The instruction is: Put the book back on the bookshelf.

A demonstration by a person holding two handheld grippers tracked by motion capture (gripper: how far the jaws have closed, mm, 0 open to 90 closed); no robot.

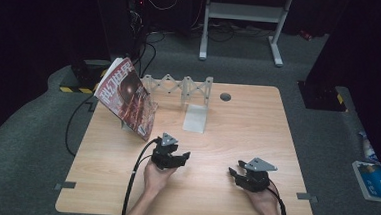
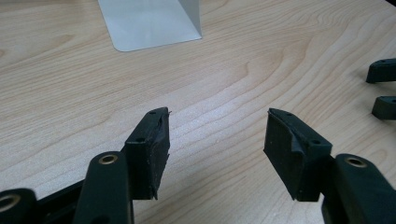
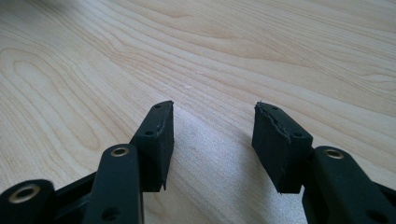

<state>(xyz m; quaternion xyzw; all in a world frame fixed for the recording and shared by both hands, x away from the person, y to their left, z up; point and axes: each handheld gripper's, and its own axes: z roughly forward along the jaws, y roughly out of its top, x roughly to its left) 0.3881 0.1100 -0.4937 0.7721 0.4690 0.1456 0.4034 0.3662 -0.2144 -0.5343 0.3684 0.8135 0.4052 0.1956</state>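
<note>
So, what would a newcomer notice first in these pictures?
The red magazine stands out first, leaning tilted at the table's far left. Behind it a white folding rack runs along the far edge, with a pale bookend in front of it. Near the front edge, the left gripper and right gripper are over bare wood, jaws open with nothing between them.

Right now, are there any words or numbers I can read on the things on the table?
Magazine: big white characters run down the cover, too blurred to read.
White bookend: no writing that I can see.
Packet on the floor: print too small to read.
</note>
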